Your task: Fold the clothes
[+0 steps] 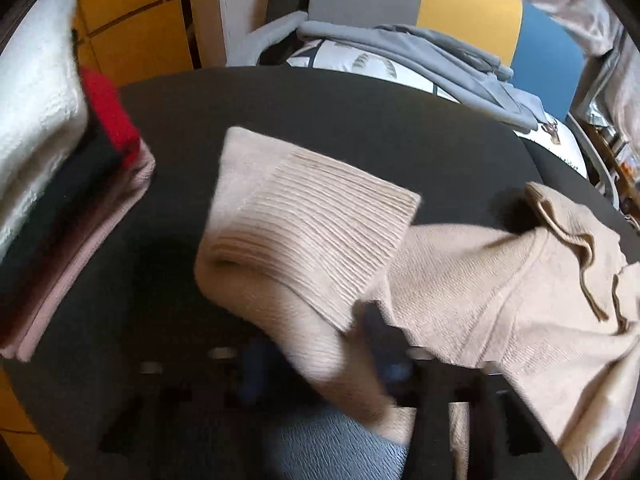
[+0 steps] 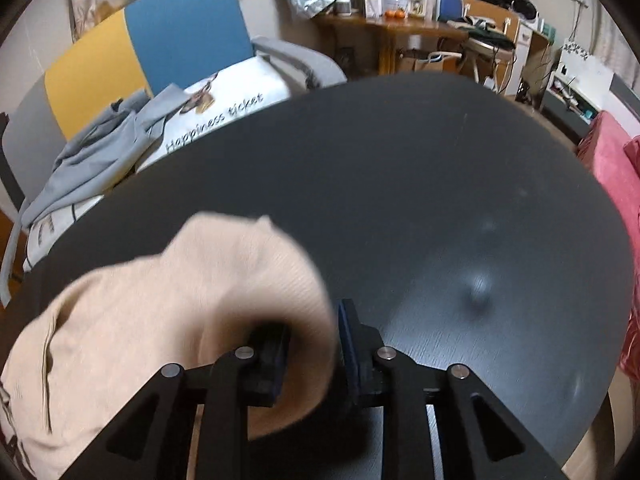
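Watching beige sweater (image 1: 460,280) on dark round tabletop (image 1: 320,120). My left tongs (image 1: 316,364) blurred, jaws parted, sleeve with ribbed cuff (image 1: 312,224) draped between and ahead of them; cannot tell whether pads press cloth. My right tongs (image 2: 312,344) stand narrowly parted, fold of sweater (image 2: 160,312) between pads, left pad half buried in cloth, right pad (image 2: 349,344) showing bare just beside it. Stack of folded clothes (image 1: 60,200) far left of left tongs. Grey garment (image 2: 96,160) on chair beyond tabletop.
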